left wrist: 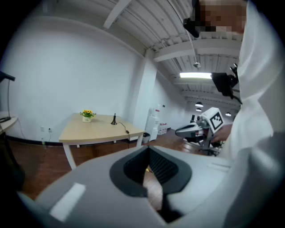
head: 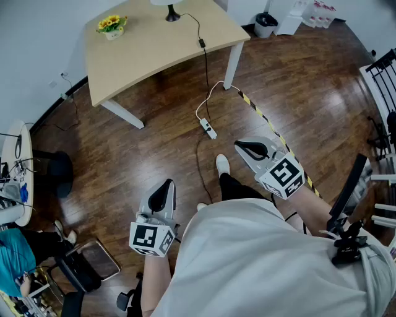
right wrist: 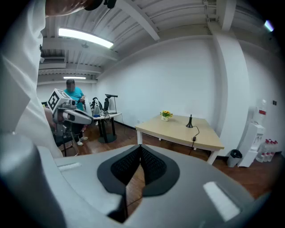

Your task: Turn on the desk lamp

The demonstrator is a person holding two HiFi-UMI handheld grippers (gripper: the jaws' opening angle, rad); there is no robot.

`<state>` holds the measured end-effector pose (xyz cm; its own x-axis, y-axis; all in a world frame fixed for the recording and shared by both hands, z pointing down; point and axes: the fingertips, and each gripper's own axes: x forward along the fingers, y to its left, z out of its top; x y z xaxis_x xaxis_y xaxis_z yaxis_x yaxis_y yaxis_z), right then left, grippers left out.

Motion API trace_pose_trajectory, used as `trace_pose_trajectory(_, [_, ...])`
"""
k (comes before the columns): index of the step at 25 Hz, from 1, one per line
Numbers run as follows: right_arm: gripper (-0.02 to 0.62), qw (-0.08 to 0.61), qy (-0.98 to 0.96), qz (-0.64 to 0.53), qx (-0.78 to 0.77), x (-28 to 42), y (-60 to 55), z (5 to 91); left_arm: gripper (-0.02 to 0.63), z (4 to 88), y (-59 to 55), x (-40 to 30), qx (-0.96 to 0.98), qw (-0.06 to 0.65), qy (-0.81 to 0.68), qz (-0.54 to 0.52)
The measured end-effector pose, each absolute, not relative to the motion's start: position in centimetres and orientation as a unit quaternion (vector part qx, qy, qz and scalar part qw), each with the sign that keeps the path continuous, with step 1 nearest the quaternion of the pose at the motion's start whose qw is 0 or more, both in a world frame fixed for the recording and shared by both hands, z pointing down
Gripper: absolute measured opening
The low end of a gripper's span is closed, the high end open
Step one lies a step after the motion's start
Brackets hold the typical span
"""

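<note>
The desk lamp (head: 171, 12) stands at the far edge of a light wooden table (head: 148, 52), its top cut off by the head view's edge. Its black cord with an inline switch (head: 201, 43) runs over the table edge to a power strip (head: 208, 128) on the floor. The lamp also appears small and far away in the left gripper view as a lamp (left wrist: 114, 119) and in the right gripper view as a lamp (right wrist: 190, 121). My left gripper (head: 162, 193) and right gripper (head: 249, 147) hang over the wooden floor, well short of the table. Both are shut and hold nothing.
A flower pot (head: 112, 26) sits on the table's left corner. Yellow-black tape (head: 272, 130) crosses the floor. A bin (head: 266, 25) stands right of the table. A round table (head: 15, 173) and a seated person (head: 18, 260) are at the left, and an office chair (head: 349, 204) at the right.
</note>
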<state>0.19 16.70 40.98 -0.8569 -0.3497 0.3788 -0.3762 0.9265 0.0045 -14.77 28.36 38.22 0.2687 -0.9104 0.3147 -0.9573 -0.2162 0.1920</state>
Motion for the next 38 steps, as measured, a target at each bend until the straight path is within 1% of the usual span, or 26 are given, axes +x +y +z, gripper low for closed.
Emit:
trace_pose_trajectory(6, [0.004, 0.186, -0.967, 0.028, 0.169, -0.3, 9.3, 40.1, 0.018, 36.7, 20.4, -14.4, 0.775, 0.17, -0.605, 0.071])
trace_pose_trajectory(12, [0.005, 0.184, -0.967, 0.036, 0.174, 1.0, 2.2, 40.6, 0.018, 35.9, 12.7, -14.0, 0.774, 0.162, -0.607, 0.075])
trace_pose_trajectory(20, [0.003, 0.185, -0.964, 0.054, 0.185, 0.8, -4.0, 41.7, 0.018, 36.2, 6.0, -14.7, 0.776, 0.169, -0.602, 0.08])
trace_pose_trajectory(28, [0.004, 0.208, -0.95, 0.076, 0.221, -3.0, -9.3, 43.0, 0.018, 38.3, -0.7, -19.6, 0.802, 0.183, -0.563, 0.08])
trace_pose_trajectory(38, [0.005, 0.212, -0.926, 0.08, 0.303, -8.6, -13.5, 40.6, 0.018, 38.0, -8.9, -25.5, 0.865, 0.16, -0.468, 0.087])
